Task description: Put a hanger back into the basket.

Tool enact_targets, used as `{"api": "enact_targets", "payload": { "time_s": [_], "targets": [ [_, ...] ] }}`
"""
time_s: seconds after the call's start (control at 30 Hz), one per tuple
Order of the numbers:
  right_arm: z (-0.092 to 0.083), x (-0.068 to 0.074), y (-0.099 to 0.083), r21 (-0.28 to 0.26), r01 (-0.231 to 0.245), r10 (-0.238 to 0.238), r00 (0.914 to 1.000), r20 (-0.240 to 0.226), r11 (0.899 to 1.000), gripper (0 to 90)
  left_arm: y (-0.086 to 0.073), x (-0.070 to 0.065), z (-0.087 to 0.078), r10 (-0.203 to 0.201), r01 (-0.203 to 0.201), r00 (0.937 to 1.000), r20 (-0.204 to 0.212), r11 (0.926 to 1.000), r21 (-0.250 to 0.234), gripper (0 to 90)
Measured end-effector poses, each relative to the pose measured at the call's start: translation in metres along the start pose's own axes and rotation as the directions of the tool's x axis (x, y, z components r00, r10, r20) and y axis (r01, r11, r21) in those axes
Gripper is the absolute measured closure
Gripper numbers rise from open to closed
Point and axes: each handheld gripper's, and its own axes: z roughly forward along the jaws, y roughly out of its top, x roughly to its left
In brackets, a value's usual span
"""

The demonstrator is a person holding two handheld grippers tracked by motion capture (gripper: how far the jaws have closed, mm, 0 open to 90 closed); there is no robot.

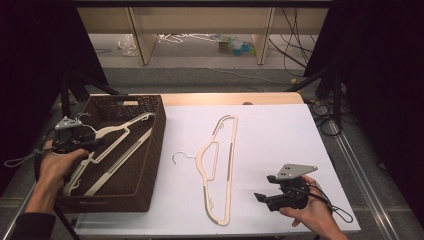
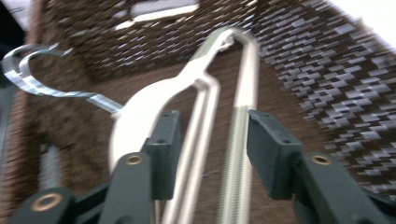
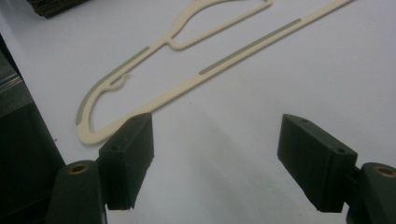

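Two tools wide, empty: left tool (image 2: 205,140) over basket hanger (image 2: 187,93); right tool (image 3: 215,158) near table hanger (image 3: 187,56).

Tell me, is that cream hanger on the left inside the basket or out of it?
Inside. The cream hanger lies within the walls of the brown wicker basket, and the left gripper view shows the weave behind it.

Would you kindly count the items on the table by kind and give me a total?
Cream hangers: 2, one in the basket and one on the white tabletop.
Brown wicker basket: 1.
Hand-held tools: 2, the left tool over the basket and the right tool near the table's front edge.
Total: 5.
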Motion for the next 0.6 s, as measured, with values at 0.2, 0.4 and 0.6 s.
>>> {"api": "enact_targets", "payload": {
  "time_s": [0.2,0.4,0.6],
  "targets": [
    [0.001,0.002,0.001,0.008,-0.014,0.014,0.9999,-0.007,1.000,27.8,0.009,-0.049,-0.020,0.011,0.000,0.9965,0.083,0.9921,-0.125,44.4],
    [0.004,0.001,0.000,-0.002,-0.015,0.015,0.9999,0.006,1.000,27.8,0.008,-0.088,-0.032,0.049,-0.020,0.9846,0.168,0.9851,-0.171,38.6],
    [0.006,0.000,-0.002,-0.004,-0.028,0.028,0.9996,0.003,1.000,27.8,0.004,-0.129,-0.035,0.107,-0.056,0.9653,0.238,0.9760,-0.210,35.1]
  ]
}}
